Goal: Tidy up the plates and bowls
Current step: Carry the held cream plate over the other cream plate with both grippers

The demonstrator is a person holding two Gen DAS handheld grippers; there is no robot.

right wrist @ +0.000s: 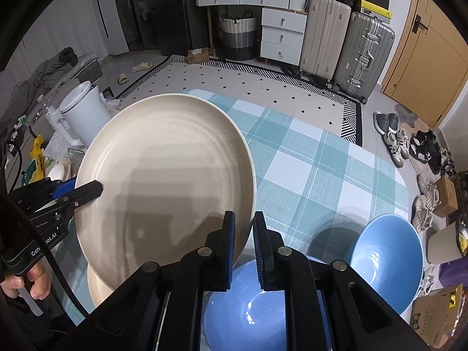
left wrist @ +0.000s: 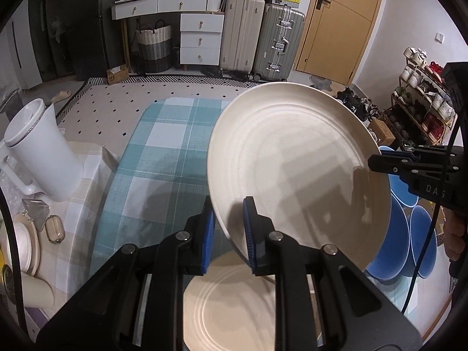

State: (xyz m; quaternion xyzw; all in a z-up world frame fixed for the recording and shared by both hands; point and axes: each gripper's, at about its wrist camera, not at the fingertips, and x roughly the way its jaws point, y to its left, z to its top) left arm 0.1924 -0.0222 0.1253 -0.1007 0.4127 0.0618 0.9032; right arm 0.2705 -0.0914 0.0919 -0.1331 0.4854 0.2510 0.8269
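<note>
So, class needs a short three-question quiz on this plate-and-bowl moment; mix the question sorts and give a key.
1. True or false: the raised cream plate is gripped on its rim by both the left gripper and the right gripper.
2. Multiple choice: what lies on the checked tablecloth directly under the raised plate, in the left wrist view? A) a blue bowl B) a second cream plate C) a white jug
3. Fill in: two ______ bowls sit on the table to the right of the plates.

Key: 1 true; 2 B; 3 blue.
</note>
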